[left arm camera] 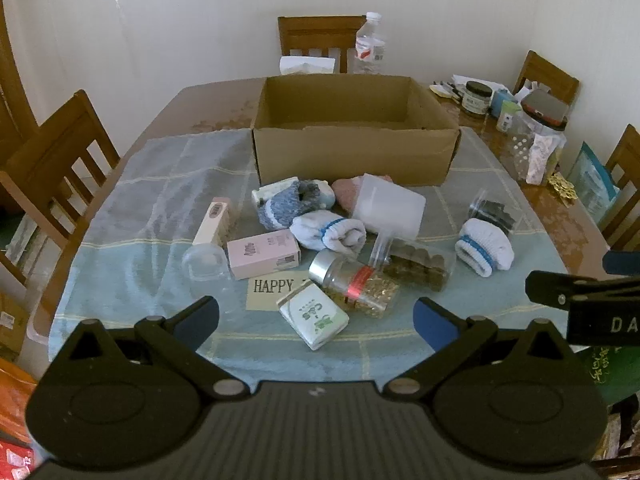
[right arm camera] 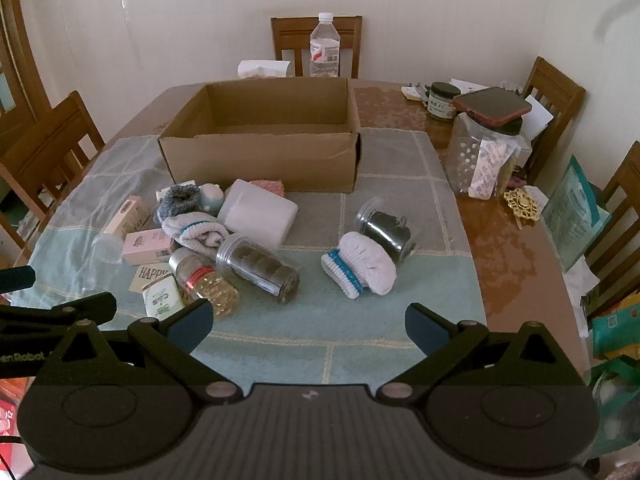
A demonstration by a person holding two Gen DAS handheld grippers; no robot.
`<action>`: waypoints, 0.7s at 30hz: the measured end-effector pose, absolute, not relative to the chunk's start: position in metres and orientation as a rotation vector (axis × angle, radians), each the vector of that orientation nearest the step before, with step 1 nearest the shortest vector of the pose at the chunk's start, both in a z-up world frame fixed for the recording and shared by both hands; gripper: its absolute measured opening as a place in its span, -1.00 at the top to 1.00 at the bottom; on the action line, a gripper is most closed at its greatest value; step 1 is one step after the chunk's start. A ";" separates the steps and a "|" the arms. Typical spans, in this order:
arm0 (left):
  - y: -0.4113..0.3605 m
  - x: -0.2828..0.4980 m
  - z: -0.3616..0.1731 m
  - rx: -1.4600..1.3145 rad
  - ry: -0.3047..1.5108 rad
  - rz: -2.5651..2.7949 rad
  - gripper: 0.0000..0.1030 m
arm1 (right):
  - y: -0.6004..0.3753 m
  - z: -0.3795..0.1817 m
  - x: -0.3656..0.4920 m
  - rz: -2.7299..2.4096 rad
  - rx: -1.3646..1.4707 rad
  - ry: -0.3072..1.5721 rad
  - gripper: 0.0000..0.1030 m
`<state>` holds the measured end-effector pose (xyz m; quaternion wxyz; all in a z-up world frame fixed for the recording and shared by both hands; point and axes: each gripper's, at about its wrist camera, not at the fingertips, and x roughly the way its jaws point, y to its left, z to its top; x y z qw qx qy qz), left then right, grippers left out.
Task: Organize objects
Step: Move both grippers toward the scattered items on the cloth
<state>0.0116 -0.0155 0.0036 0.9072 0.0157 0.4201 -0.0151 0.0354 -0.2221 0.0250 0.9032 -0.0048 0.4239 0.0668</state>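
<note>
The left hand-held gripper (left arm camera: 316,320) fills the bottom of its view, jaws spread as wide as they go and holding nothing. The right hand-held gripper (right arm camera: 308,326) stands the same in its own view: fully spread, empty, above bare cloth (right arm camera: 280,332) at the bottom centre.

Just beyond the left jaws, at the lower middle of the frame, lies a small white packet (left arm camera: 314,316); it looks light and stiff enough to pinch across its short sides. Touching it is a clear jar (left arm camera: 354,284) on its side with a silver cap: probably hard, slick and breakable, best gripped across the body. Above it lie two pink cartons (left arm camera: 264,254), likely light and easily crushed, so a gentle squeeze across the narrow faces suits them. The rolled socks (left arm camera: 328,232) are soft and will give; a grip around the middle should hold.

In the right view a white sock (right arm camera: 360,266) lies at centre, touching a dark-filled jar (right arm camera: 384,226) on its side. Another lying jar (right arm camera: 260,268) holds dark round pieces.

The cardboard box (right arm camera: 260,156) stands open at the upper middle; no contents show inside, though its floor is largely hidden.
</note>
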 end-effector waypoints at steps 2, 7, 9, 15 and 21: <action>-0.016 0.014 0.001 0.034 0.870 -0.038 -0.99 | -0.221 0.024 0.037 0.137 -0.009 0.878 -1.00; -0.011 0.021 -0.007 0.045 0.879 -0.052 -0.99 | -0.220 0.023 0.040 0.127 -0.008 0.879 -1.00; -0.008 0.022 -0.008 0.051 0.877 -0.062 -0.99 | -0.219 0.022 0.042 0.121 -0.002 0.882 -1.00; 0.003 0.027 -0.012 0.069 0.859 -0.105 -0.99 | -0.207 0.018 0.046 0.110 -0.007 0.891 -1.00; 0.020 0.035 -0.018 0.072 0.872 -0.151 -0.99 | -0.196 0.015 0.046 0.114 0.010 0.884 -1.00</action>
